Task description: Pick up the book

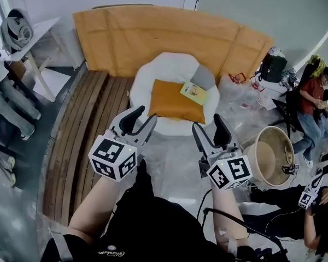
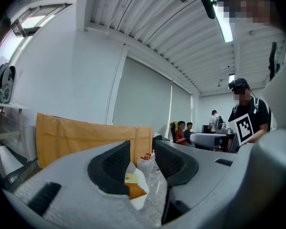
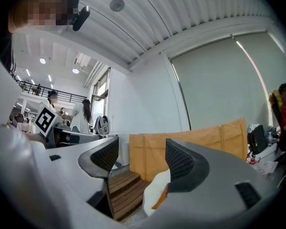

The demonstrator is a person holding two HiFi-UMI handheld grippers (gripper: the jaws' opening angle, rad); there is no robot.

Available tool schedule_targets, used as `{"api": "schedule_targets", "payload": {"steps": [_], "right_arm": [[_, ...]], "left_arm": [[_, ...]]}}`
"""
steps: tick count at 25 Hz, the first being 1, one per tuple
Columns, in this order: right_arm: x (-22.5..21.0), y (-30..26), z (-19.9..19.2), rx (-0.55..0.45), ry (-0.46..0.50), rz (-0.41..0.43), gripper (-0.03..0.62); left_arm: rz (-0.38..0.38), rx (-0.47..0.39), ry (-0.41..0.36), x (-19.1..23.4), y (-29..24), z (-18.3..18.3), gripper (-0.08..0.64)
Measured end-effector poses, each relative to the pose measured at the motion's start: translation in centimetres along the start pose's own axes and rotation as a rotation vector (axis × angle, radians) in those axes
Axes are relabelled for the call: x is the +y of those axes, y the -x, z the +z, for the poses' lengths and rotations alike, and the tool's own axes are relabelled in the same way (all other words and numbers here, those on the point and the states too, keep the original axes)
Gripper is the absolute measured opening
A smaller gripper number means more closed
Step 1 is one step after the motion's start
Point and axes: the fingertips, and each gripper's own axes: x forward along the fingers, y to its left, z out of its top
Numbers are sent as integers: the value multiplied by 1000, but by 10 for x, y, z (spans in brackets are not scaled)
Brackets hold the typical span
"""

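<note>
The book (image 1: 194, 93), thin with a yellow-green cover, lies on an orange cushion (image 1: 175, 102) in a round white chair (image 1: 169, 64) ahead of me. Both grippers are held level, short of the chair and pointing at it. My left gripper (image 1: 136, 121) has its jaws drawn close, with only a narrow slit and nothing in it. Through that slit the left gripper view shows the book (image 2: 130, 178) and the cushion (image 2: 136, 191). My right gripper (image 1: 210, 132) stands open and empty. In its own view the right gripper (image 3: 142, 159) frames the chair's white edge (image 3: 155, 194).
A tall brown cardboard screen (image 1: 169, 31) curves behind the chair. A wooden slat platform (image 1: 87, 124) runs along the left. A round tub (image 1: 270, 154) stands on the floor at the right, with seated people (image 1: 311, 100) beyond it. A white table (image 1: 41, 26) stands at the far left.
</note>
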Motion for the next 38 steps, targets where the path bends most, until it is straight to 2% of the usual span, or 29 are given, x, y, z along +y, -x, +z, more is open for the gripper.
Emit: {"api": "schedule_targets", "payload": {"steps": [9,18,22,26,34,38], "right_arm": [[-47,-104,-7,42,-2,-40,295],[-88,-240,-12,74,-5,-115,295],[-109,-279,-19,82,-16,-166,295],[-124,-299,-27,82,-42,-210,295],[-165,-288,-37,91,-55,-311,295],[-189,-287,-47,102,-69,-332,295]], "left_arm": [[-25,37,13,85,-86,5,169],[-82,59,45,203,-180,20,169],[-126,75,52,237,-219,18,169],[-175,91,70,250,-250,16,169],[-250,158,43,235,-296,-4,169],[-271,184,44,225,-323,-13,169]]}}
